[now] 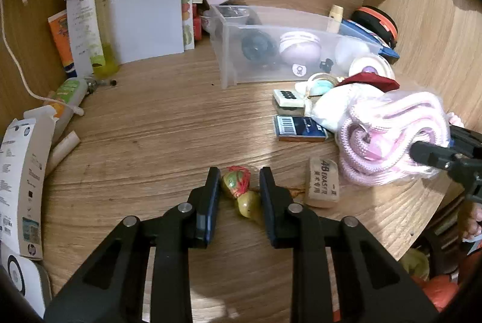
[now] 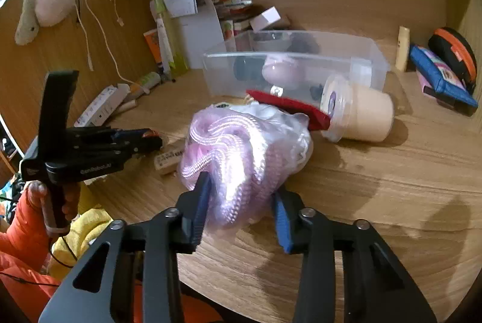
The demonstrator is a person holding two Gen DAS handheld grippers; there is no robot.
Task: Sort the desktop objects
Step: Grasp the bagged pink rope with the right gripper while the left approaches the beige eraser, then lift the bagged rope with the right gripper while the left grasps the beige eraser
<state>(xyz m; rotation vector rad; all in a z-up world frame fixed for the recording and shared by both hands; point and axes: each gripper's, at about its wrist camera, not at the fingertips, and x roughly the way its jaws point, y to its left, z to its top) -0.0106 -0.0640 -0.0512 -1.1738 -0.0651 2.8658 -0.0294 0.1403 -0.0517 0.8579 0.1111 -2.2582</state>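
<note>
My left gripper stands around a small green gourd charm with red thread on the wooden desk; its jaws flank the charm with a small gap on each side. My right gripper is shut on a clear bag of pink rope, also seen in the left wrist view at the right. A clear plastic bin holding round objects stands at the back middle of the desk. The left gripper shows in the right wrist view at the left.
A 4B eraser, a dark blue box with a barcode and a small stamp block lie right of the charm. A toppled cream cup and red cloth lie before the bin. Papers, tubes and boxes crowd the left.
</note>
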